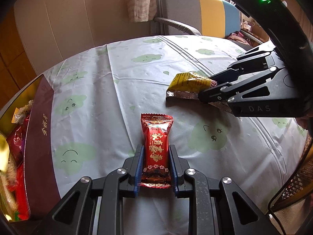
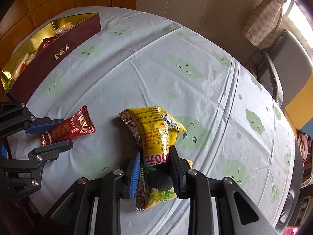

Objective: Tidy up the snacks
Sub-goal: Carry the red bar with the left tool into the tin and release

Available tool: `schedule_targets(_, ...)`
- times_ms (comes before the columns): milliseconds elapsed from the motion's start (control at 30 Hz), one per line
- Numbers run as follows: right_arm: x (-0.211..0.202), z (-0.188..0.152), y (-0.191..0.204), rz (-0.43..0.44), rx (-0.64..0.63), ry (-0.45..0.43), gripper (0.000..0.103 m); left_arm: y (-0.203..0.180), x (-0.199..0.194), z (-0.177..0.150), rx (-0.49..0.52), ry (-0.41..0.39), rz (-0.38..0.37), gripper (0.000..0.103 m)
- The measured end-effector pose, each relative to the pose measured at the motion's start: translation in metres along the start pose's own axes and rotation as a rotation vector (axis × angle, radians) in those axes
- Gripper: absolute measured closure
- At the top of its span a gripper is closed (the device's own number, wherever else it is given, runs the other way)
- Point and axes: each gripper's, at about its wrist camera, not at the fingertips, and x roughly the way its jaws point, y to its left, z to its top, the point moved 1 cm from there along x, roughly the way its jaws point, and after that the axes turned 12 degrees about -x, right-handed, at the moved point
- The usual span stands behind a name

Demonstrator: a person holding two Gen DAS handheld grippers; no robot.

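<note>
My left claw point(image 1: 156, 168) is clamped on the red snack packet point(image 1: 156, 150), blue pads pressing both long sides at its near half. The packet sits at lower centre of the left wrist frame, far end pointing up-frame. Can't tell from here whether it rests on the table point(image 1: 117, 90) or is lifted off. In the right wrist view the same red packet point(image 2: 68, 129) shows at mid left between the two fingers of the left claw point(image 2: 52, 135); the near finger covers its lower edge.

My right claw point(image 2: 156, 168) is clenched on the yellow snack bag point(image 2: 156, 137) around its middle. The bag is crumpled, its silver seam folded along the left side; printed text is upside down and mostly unreadable. Its bottom end is tucked behind the claw linkage at lower centre. In the left wrist view the yellow bag point(image 1: 187, 86) pokes out of the right claw point(image 1: 203, 92) at mid right, the rear half hidden by the black fingers; whether its free tip touches the table is unclear.

The maroon box point(image 1: 39, 137) with gold lining runs along the left edge of the left wrist frame, cut off by the fisheye rim. Wrapped snacks inside are blurred, can't count them. In the right wrist view the box point(image 2: 64, 47) is at upper left, well apart from both packets.
</note>
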Motion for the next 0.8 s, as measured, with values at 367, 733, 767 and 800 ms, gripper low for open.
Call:
schedule_targets(367,0.0024,0.0055,-0.0014,-0.011,-0.015,0.000,0.074,0.0003,-0.0002,-0.0018,-0.019,-0.010,-0.002,0.079)
schedule_targets(733,0.0016,0.0063,-0.0005,-0.024,0.002,-0.006,0.074,0.0039,-0.0031,-0.0042,-0.039,-0.027,-0.010,0.079)
schedule_targets(767,0.0019,0.0065,-0.0001,-0.031,0.001,-0.008,0.074,0.0044,-0.0034,-0.0042,-0.042,-0.028,-0.012,0.079)
schedule_targets(800,0.0022,0.0066,0.0004,-0.036,-0.001,-0.010,0.074,0.0046,-0.0036,-0.0045,-0.045,-0.028,-0.013,0.079)
